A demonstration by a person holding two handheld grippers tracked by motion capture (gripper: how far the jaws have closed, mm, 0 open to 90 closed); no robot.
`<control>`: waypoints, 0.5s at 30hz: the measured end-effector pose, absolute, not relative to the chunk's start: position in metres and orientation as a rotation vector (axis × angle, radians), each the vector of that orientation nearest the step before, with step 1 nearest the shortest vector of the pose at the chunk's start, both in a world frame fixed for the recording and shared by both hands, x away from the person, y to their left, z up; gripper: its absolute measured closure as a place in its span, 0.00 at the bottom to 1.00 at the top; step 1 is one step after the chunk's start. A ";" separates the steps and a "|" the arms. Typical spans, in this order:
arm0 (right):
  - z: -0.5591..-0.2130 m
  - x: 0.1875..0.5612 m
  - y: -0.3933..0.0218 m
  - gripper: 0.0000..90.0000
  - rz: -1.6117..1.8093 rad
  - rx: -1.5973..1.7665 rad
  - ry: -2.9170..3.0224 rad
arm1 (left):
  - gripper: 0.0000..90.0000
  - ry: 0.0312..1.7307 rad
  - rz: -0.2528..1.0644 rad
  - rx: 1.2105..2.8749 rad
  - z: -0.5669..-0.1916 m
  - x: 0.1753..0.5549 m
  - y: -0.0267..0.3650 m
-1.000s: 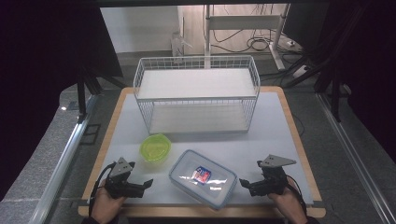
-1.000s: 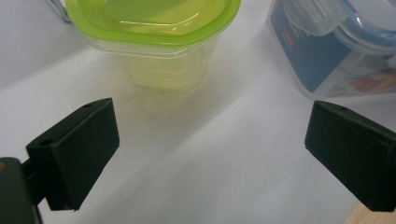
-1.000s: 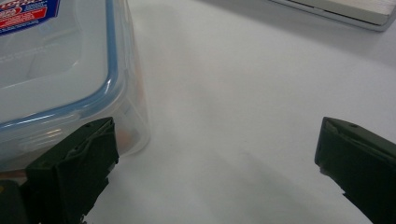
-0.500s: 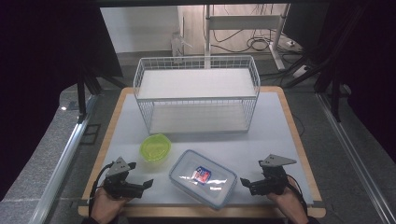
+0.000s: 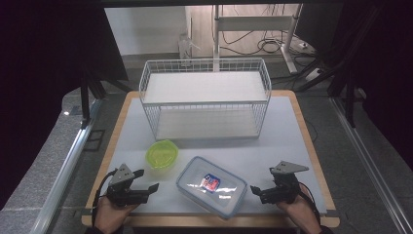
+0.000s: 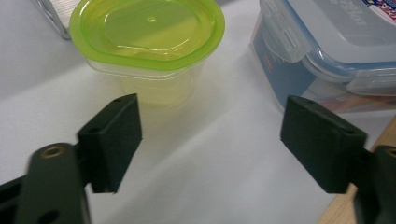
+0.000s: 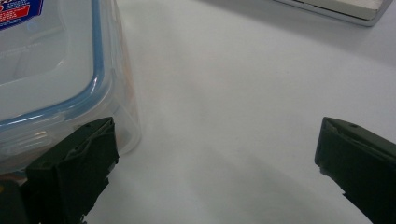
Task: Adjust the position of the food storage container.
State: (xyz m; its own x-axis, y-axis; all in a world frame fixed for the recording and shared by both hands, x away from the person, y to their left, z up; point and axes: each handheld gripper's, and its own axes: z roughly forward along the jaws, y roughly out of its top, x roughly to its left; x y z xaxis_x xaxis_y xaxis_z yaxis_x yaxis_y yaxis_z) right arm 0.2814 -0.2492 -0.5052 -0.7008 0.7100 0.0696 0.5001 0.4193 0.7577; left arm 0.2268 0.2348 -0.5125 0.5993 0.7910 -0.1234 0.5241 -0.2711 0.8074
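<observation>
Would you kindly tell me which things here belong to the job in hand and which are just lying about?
In the job:
- green-lidded cup, ahead of the open left gripper, whose jaws have just been closing
- clear lidded box, beside the open right gripper

Lying about:
- white wire rack
- cables on the floor

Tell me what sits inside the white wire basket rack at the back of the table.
The white wire basket rack holds nothing visible: a flat white top shelf and a white lower level, both bare through the mesh. The floor behind it is partly hidden by the rack itself.
</observation>
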 end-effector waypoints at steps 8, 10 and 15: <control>-0.506 0.283 -0.251 0.00 1.145 1.069 2.409 | 0.47 0.997 0.336 1.915 -0.500 0.228 0.233; -0.506 0.283 -0.251 0.00 1.152 1.087 2.402 | 0.53 0.996 0.341 1.921 -0.497 0.229 0.230; -0.505 0.282 -0.250 0.00 1.148 1.091 2.392 | 0.74 0.963 0.362 1.952 -0.492 0.235 0.218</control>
State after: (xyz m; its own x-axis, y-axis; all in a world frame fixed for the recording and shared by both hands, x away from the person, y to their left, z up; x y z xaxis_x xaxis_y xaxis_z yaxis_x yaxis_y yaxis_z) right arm 0.2824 -0.2502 -0.5047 -0.6790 0.7304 0.0740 0.5148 0.4018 0.7573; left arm 0.2354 0.2178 -0.4916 0.6536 0.7472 -0.1202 0.4835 -0.2900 0.8259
